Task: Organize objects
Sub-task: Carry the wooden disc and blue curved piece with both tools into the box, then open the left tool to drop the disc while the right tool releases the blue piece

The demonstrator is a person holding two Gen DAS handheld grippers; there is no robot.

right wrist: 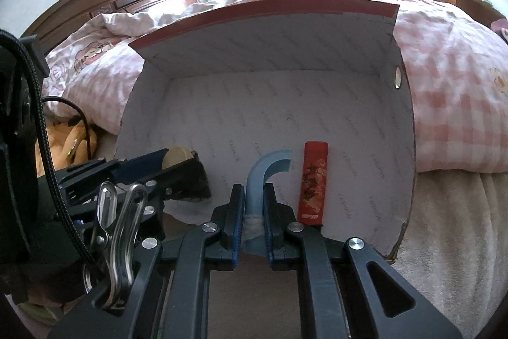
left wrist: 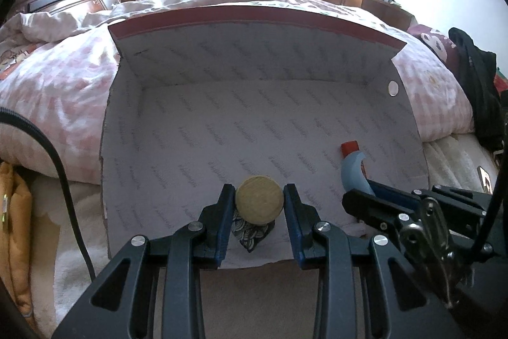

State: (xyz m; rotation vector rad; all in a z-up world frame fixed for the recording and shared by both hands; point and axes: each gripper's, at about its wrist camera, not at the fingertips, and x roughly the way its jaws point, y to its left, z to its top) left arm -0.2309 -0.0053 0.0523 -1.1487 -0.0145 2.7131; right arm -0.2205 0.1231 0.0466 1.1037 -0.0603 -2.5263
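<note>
"FASHION" repeated across box [right wrist: 365, 129] lining; red pack [right wrist: 312, 180] print illegible.

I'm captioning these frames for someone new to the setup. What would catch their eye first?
The big open cardboard box with its patterned white lining fills both views, resting on the bed. Low in front, the left gripper clamps a jar with a round wooden lid, while the right gripper pinches a curved blue plastic piece. A bright red lighter lies on the box floor just right of it.

Left tongs [left wrist: 258, 205] clamp a round wooden lid [left wrist: 259, 199] above the open white box [left wrist: 222, 123].
</note>
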